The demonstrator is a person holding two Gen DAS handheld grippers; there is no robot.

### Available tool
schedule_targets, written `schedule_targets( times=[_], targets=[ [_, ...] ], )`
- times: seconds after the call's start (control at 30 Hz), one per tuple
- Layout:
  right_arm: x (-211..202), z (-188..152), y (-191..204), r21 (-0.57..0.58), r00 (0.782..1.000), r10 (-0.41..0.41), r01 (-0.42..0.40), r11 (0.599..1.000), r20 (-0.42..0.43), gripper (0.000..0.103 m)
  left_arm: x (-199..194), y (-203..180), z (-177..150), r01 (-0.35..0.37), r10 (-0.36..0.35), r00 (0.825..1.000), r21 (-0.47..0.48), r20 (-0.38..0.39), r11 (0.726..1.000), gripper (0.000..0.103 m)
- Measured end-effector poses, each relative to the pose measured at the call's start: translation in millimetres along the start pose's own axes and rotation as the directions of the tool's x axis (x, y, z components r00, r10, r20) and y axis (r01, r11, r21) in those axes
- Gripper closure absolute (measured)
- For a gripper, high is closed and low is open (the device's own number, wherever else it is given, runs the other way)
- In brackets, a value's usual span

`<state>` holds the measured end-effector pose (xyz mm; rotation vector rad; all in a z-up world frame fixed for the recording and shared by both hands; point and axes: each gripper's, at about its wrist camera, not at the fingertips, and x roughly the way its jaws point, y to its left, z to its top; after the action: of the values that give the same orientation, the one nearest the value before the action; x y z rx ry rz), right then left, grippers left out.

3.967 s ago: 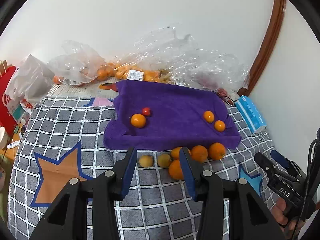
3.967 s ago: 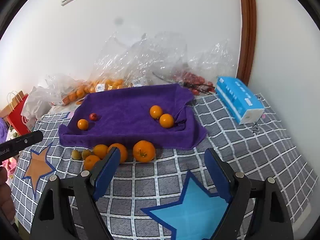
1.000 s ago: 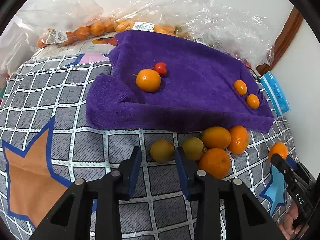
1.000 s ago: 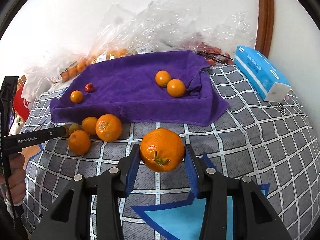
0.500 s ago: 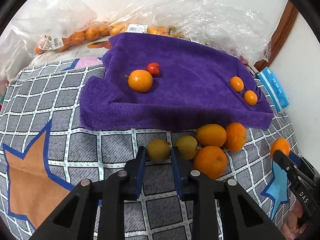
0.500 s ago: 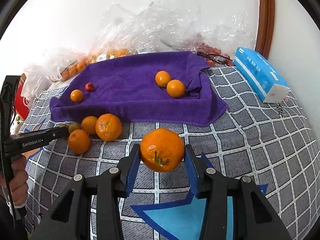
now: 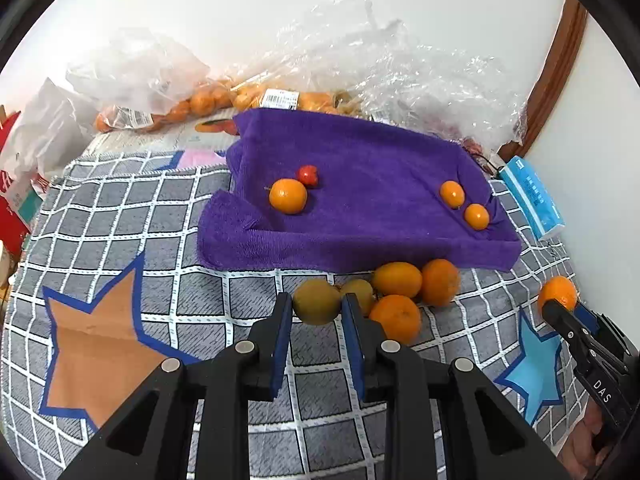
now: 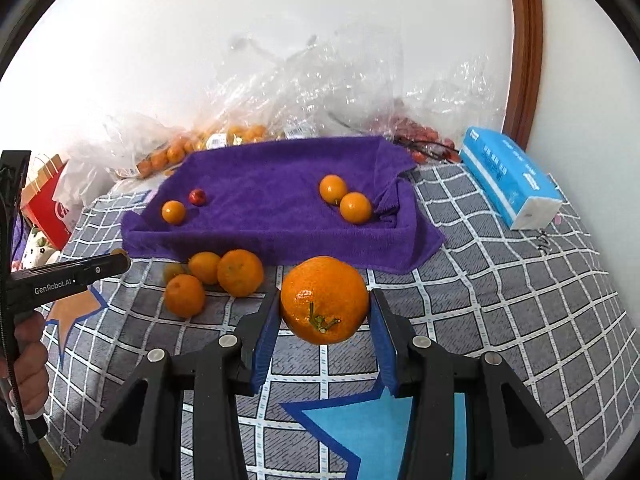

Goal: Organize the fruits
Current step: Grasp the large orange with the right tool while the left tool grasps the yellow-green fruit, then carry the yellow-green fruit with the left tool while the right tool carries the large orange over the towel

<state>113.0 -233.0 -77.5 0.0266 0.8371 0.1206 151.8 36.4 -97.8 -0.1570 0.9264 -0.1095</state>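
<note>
My left gripper [image 7: 316,312] and right gripper [image 8: 324,312] are black, angular frames with blue pads [image 7: 282,344] and silver screws [image 7: 245,347]; white lettering marks their sides.

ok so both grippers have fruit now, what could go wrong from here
1. The left gripper pinches the small yellow-green fruit only at its fingertips; it could pop out on the way to the purple towel.
2. The right gripper holds the big orange near its pad ends, so a tilt may let it slip out.
3. Set down near the towel's low front edge, either fruit could roll off onto the checked cloth.
</note>
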Motion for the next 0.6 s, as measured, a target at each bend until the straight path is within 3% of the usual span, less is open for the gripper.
schedule_targets(
  times=[0.6],
  targets=[
    [-46.0, 17.4, 9.2, -0.023, 0.995, -0.002, 0.005, 1.0, 0.102, 0.06, -48.4, -11.8, 4.4, 0.0, 0.0, 0.997, -0.001, 0.077, 1.0, 0.079]
  ],
)
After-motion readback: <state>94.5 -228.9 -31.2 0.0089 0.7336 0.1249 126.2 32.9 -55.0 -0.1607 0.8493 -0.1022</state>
